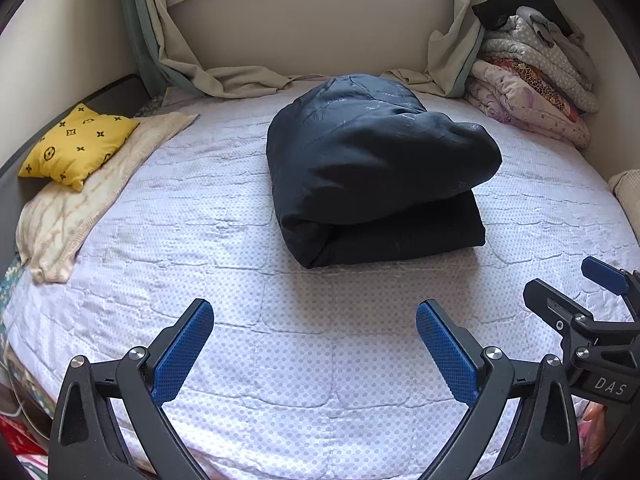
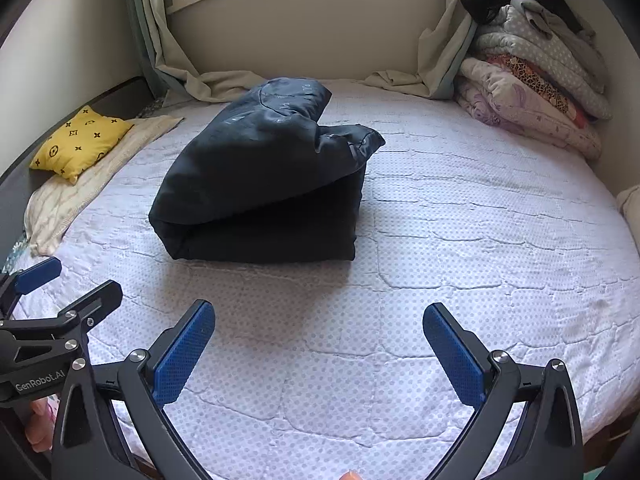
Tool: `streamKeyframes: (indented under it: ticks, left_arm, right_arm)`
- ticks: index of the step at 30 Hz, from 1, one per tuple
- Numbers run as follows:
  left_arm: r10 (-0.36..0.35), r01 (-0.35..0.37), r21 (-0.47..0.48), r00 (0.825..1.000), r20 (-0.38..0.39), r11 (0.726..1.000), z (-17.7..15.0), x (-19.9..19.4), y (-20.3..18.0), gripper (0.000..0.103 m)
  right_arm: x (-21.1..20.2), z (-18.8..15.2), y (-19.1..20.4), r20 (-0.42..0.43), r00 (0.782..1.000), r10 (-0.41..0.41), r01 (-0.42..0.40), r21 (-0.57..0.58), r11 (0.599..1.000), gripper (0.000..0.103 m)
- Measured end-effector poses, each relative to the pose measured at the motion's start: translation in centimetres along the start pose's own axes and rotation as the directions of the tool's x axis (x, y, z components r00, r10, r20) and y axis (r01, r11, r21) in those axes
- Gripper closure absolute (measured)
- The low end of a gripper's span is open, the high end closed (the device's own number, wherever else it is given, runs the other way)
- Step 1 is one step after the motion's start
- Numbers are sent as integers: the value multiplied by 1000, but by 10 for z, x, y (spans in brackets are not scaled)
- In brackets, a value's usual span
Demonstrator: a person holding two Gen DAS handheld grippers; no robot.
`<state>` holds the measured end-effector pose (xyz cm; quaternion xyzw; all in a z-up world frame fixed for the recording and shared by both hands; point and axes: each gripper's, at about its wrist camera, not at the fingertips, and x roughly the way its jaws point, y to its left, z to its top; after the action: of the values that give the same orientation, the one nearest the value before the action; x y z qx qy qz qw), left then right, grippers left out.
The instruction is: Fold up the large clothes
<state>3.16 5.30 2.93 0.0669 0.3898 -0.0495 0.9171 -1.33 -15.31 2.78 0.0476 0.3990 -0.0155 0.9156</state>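
Left wrist view: we see our left gripper [image 1: 314, 340] with its blue pads [image 1: 182, 354] spread wide over the quilted bed cover [image 1: 300, 380], nothing between them. The dark garment [image 1: 372, 168] lies folded into a thick bundle near the middle of the bed, well ahead of the fingers and apart from them — its upper layer puffs up and overhangs the flatter lower layer on the right side. At the right edge of this view we catch the right gripper [image 1: 568, 292] side-on, also clear of the fabric. From the right wrist view, the right gripper [image 2: 318, 346] stands just as wide, pads [image 2: 454, 360] empty above the cover, and the garment [image 2: 256, 176] sits ahead and to the left, its rolled fold edge facing left. The left gripper [image 2: 68, 280] shows at the left edge there. A yellow cushion [image 1: 78, 146] rests on a pale towel [image 1: 68, 216] at the bed's left side, well apart from the bundle. A stack of folded quilts [image 1: 536, 84] is piled in the far right corner — beside it a curtain [image 1: 448, 60] trails onto the bed under the window; another curtain hangs at the left.
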Motion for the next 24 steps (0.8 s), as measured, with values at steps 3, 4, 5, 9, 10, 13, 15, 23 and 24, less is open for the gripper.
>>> streamKeyframes:
  ticks: [3, 4, 5, 9, 10, 13, 15, 23, 24]
  left_arm:
    - [-1, 1, -6, 1000, 0, 1000, -2, 0, -1, 0]
    - [-6, 5, -8, 1000, -3, 1000, -2, 1, -1, 0]
    - [-8, 8, -10, 1000, -5, 1000, -3, 1, -1, 0]
    - [-11, 10, -8, 1000, -10, 1000, -4, 3, -3, 0]
    - [-11, 11, -9, 1000, -12, 1000, -5, 3, -3, 0]
    - [-19, 19, -15, 1000, -16, 1000, -4, 4, -4, 0]
    - [-21, 21, -16, 1000, -16, 1000, -5, 4, -4, 0]
    - [-29, 28, -22, 999, -22, 999, -4, 7, -6, 0]
    - [-29, 29, -23, 999, -23, 999, -4, 7, -7, 0]
  right_arm:
    - [0, 0, 1, -3, 1000, 12, -12, 7, 1000, 0]
    - [0, 0, 2, -4, 1000, 12, -12, 7, 1000, 0]
    - [-1, 0, 2, -4, 1000, 12, -12, 9, 1000, 0]
    - [-2, -1, 3, 2, 1000, -10, 10, 8, 1000, 0]
    - [-2, -2, 3, 1, 1000, -11, 11, 11, 1000, 0]
    - [-1, -1, 0, -4, 1000, -11, 11, 23, 1000, 0]
    - [0, -2, 1, -6, 1000, -9, 9, 21, 1000, 0]
    - [4, -3, 5, -21, 1000, 12, -11, 5, 1000, 0]
    - [5, -3, 5, -23, 1000, 14, -14, 6, 1000, 0]
